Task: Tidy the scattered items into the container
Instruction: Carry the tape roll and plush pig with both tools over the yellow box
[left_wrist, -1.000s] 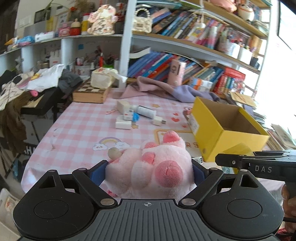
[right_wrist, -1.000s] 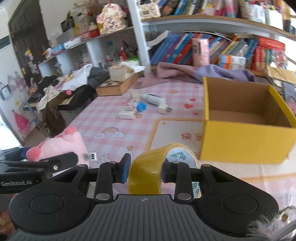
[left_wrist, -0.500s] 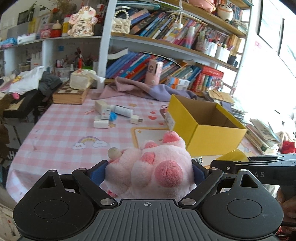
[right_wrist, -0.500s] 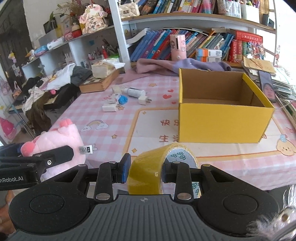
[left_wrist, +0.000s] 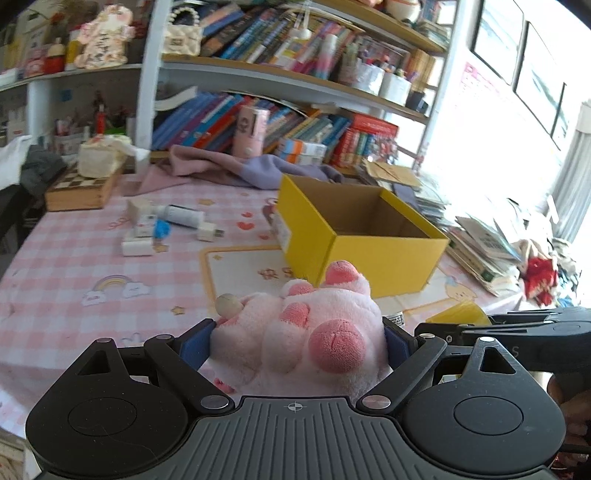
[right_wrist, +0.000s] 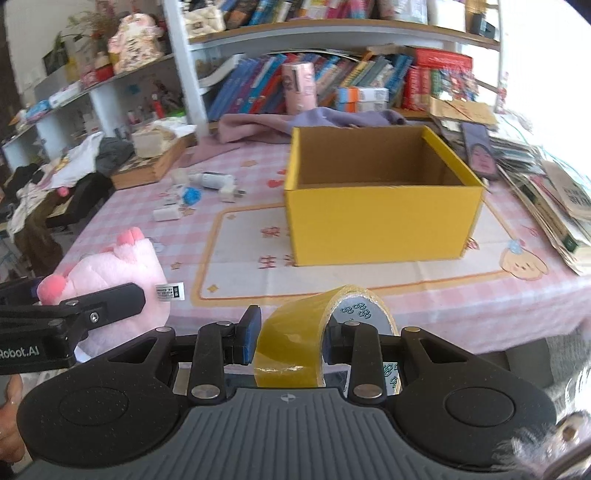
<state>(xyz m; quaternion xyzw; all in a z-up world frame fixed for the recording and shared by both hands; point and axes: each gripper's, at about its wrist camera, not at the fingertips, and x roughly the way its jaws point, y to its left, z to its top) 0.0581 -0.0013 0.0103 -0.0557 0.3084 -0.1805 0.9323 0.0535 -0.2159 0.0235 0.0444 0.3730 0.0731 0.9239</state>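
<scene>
Left gripper (left_wrist: 297, 341): jaws spread wide and clamped on the pink plush toy (left_wrist: 306, 332), held above the near table edge.
Right gripper (right_wrist: 290, 341): jaws pinched on the wall of the yellow tape roll (right_wrist: 295, 339).
Yellow box (right_wrist: 380, 225): open, apparently empty, mid-table, beyond both loads.
Advice: carry each over the rim before releasing; drop the plush first, keeping the hands apart.
Remaining: small items (left_wrist: 170, 225) far left on the table (left_wrist: 74, 266).

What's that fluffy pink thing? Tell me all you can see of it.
It is a pink plush toy, soft and fuzzy, pale pink with darker pink rounded pads like a paw's. A small beige knob sticks out at one side and a white barcode tag hangs off it. The left tongs grip it from both sides, above the checked tablecloth.
</scene>
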